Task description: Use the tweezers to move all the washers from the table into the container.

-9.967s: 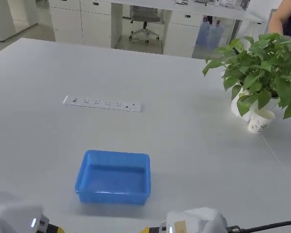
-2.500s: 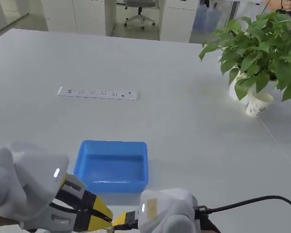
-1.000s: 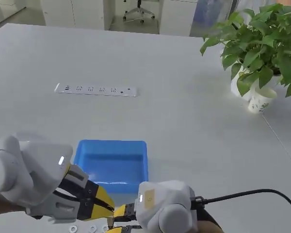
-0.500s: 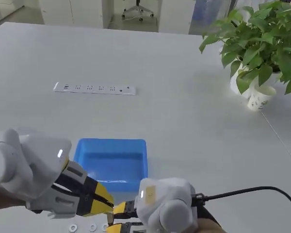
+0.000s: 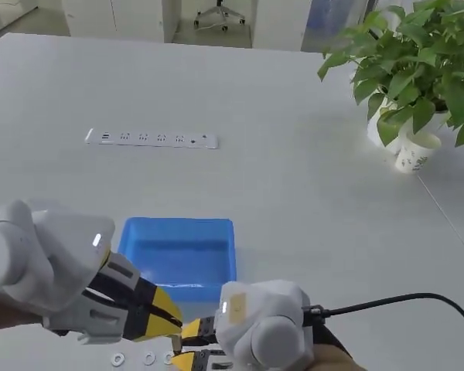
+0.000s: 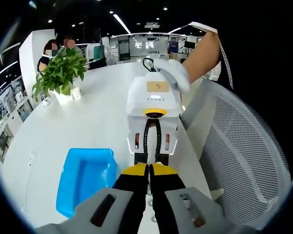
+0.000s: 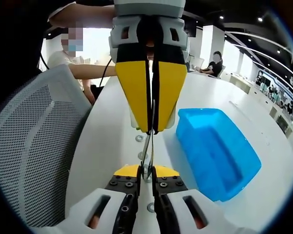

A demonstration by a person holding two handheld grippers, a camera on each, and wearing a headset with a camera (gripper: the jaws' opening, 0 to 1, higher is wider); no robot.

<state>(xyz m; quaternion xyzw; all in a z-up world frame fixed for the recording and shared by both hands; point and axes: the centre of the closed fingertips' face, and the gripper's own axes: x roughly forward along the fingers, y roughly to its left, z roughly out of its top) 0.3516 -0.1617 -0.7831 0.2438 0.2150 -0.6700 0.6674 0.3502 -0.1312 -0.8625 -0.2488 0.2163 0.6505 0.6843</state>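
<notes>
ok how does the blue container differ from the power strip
The blue container is a deep open tray; the power strip is white, flat and slim. The container lies toward the near edge, the power strip farther back. Both rest on the table.

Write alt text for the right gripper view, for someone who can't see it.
Thin tweezers run from the right gripper at the bottom to the left gripper above, both with fingers closed on them. A blue container sits to the right on the white table, with small washers near the tweezers.
</notes>
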